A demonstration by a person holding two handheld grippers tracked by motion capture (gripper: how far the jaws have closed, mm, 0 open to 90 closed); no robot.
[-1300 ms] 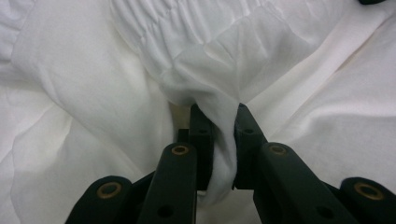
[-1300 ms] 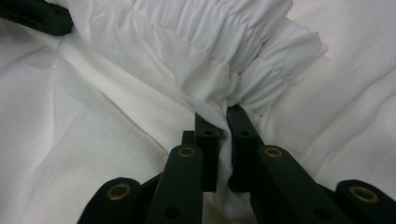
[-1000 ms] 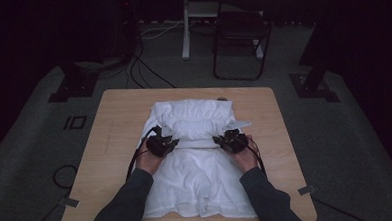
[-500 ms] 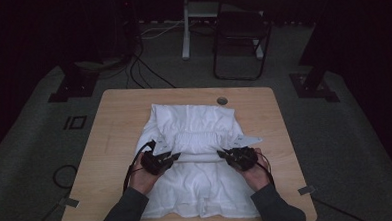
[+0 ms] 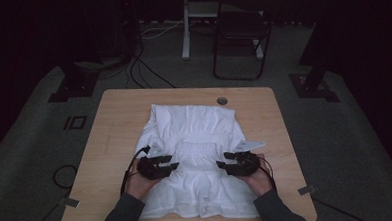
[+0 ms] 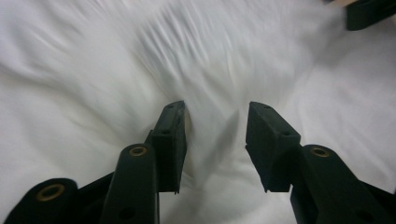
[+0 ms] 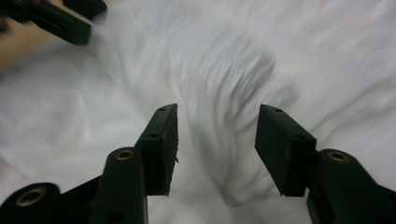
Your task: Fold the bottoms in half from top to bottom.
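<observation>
Spread across the table (image 5: 109,124): a white garment (image 5: 194,125), near hem cut off below. Above it, left gripper (image 5: 172,166) and right gripper (image 5: 221,164), jaws just parted (cloth between, unpinched). Chair (image 5: 240,33) beyond, dim.

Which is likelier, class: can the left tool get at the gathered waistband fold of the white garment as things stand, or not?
Probably yes. The left tool stands open right beside the waistband fold of the white garment, its jaws just opened with cloth lying loose between them. Nothing lies in the way.

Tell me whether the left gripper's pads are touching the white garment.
Cannot tell. In the left gripper view, the left gripper stands open with the white garment between and behind its pads; motion blur hides any contact.
</observation>
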